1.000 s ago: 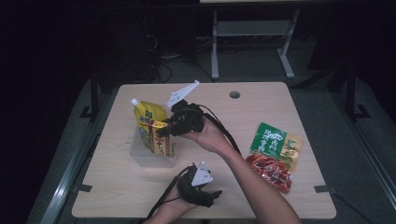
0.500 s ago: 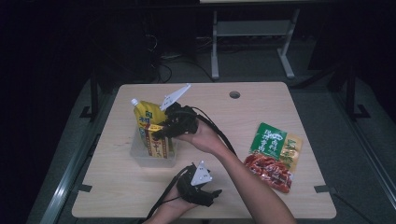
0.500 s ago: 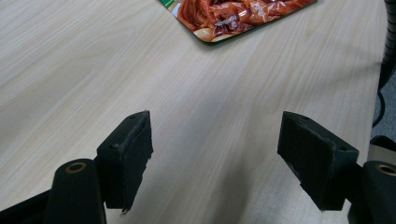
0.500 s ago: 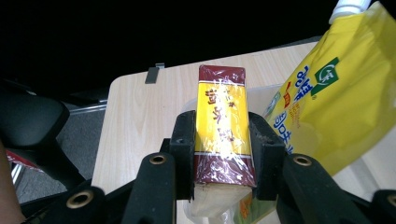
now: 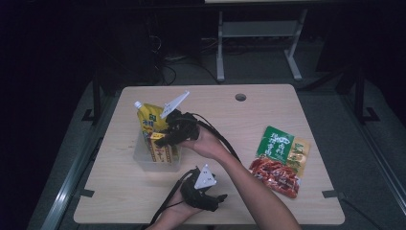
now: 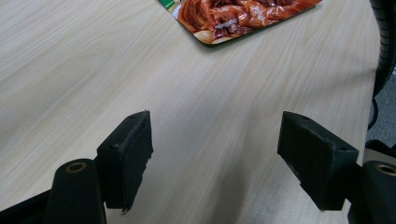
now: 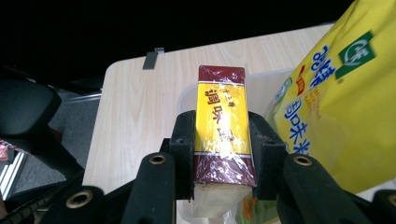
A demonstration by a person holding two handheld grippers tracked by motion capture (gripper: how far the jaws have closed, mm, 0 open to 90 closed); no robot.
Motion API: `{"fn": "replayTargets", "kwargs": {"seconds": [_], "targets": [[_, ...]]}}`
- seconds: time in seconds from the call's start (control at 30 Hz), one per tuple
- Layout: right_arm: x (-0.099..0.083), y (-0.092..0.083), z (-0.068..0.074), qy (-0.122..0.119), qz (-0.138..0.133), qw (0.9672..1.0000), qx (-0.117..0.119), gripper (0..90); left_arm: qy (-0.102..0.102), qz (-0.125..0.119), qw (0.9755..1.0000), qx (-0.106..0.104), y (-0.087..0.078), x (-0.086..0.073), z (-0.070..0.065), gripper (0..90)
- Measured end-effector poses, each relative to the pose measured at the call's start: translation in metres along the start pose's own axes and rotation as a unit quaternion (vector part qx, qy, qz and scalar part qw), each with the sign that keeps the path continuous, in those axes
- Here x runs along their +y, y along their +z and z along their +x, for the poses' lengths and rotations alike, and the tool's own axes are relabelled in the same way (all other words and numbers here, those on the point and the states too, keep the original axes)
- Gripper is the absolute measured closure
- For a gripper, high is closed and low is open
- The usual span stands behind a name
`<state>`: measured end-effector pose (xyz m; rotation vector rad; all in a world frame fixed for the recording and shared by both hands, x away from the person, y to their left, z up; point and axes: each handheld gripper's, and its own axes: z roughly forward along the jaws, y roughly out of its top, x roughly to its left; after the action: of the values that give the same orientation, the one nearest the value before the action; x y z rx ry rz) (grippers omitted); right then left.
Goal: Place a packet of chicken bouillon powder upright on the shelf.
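Step in hand, as I read it: seating the yellow-and-maroon box [image 7: 221,135] in the clear plastic bin [image 5: 143,160]. Keep the box upright and lower it straight, clear of the yellow spouted pouch [image 7: 336,107] beside it in the bin.

Right gripper [image 7: 222,154] is clamped on the box's sides over the bin, wrist bent downward. Left gripper [image 6: 219,158] rests on the table near the bin (jaws apart, nothing between).
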<state>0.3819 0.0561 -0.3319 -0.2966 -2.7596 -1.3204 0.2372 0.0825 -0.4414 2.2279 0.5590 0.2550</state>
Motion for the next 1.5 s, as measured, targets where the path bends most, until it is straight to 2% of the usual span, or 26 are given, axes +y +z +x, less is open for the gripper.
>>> {"fn": "replayTargets", "kwargs": {"seconds": [0.4, 0.77, 1.13, 1.33, 1.37, 1.5], "targets": [[-0.009, 0.016, -0.002, -0.002, 0.022, 0.9997, 0.004, 65.9, 0.003, 0.002, 1.0000, 0.004, 0.001, 0.000, 0.000, 25.8], [-0.020, 0.028, -0.004, 0.012, 0.040, 0.9990, 0.016, 63.2, 0.001, -0.001, 1.0000, 0.003, 0.001, -0.001, -0.002, 25.9], [-0.021, 0.023, -0.003, 0.021, 0.034, 0.9989, 0.027, 61.8, 0.004, 0.002, 1.0000, 0.001, 0.002, -0.001, -0.003, 25.9], [-0.022, 0.013, -0.001, 0.027, 0.023, 0.9987, 0.036, 55.8, 0.005, 0.005, 1.0000, 0.000, 0.003, 0.000, -0.004, 25.9], [-0.021, 0.011, -0.001, 0.028, 0.022, 0.9987, 0.037, 54.6, -0.005, 0.001, 1.0000, -0.002, 0.004, -0.001, -0.005, 25.9], [-0.021, 0.002, 0.003, 0.025, 0.013, 0.9988, 0.041, 53.1, -0.006, 0.000, 1.0000, -0.002, 0.004, -0.001, -0.005, 25.9]]}}
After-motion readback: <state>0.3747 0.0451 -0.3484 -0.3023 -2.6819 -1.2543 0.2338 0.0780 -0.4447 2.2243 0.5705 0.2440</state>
